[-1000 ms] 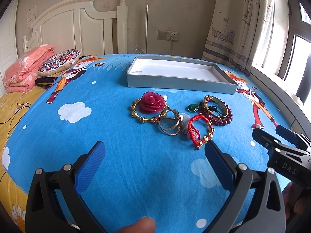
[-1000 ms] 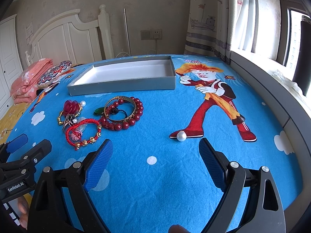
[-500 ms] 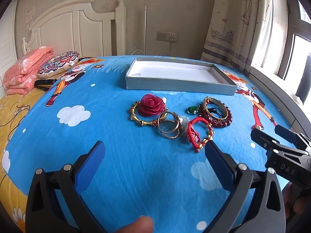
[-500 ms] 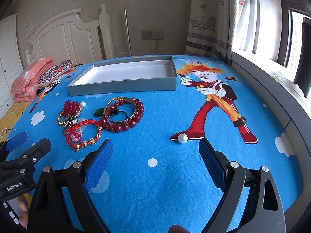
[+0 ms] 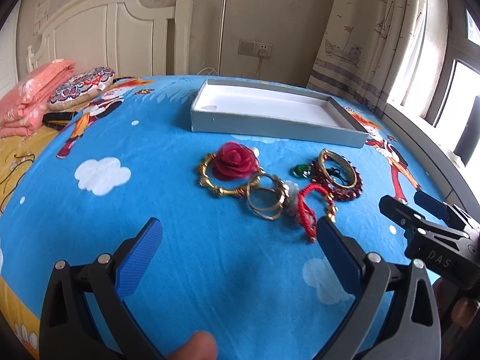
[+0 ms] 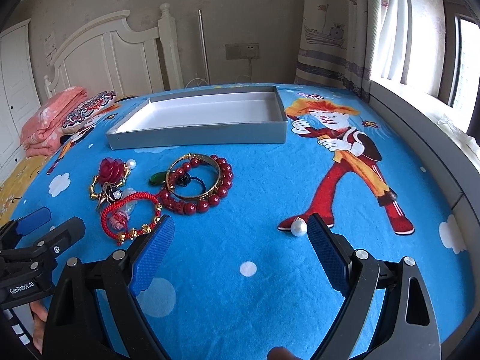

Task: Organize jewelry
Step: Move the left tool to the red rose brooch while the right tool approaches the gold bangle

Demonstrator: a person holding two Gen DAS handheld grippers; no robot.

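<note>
Above bedspread (image 5: 180, 198), both hand-held grippers (image 5: 240, 240) (image 6: 240, 234) wide open, holding nothing.

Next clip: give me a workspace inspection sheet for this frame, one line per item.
Surface: blue cartoon bedsheet, flat.
Job's things: grey tray with nothing in it; rose brooch, gold bangles, red cord bracelet, red bead bracelet clustered before it; loose pearl apart, near the right claw's finger.
Clutter: patterned cushion, folded pink blanket.
Grippers: left claw open; right claw open; both hold nothing.
Cables: plug lead at wall socket.
Surroundings: white headboard, curtain, window.
</note>
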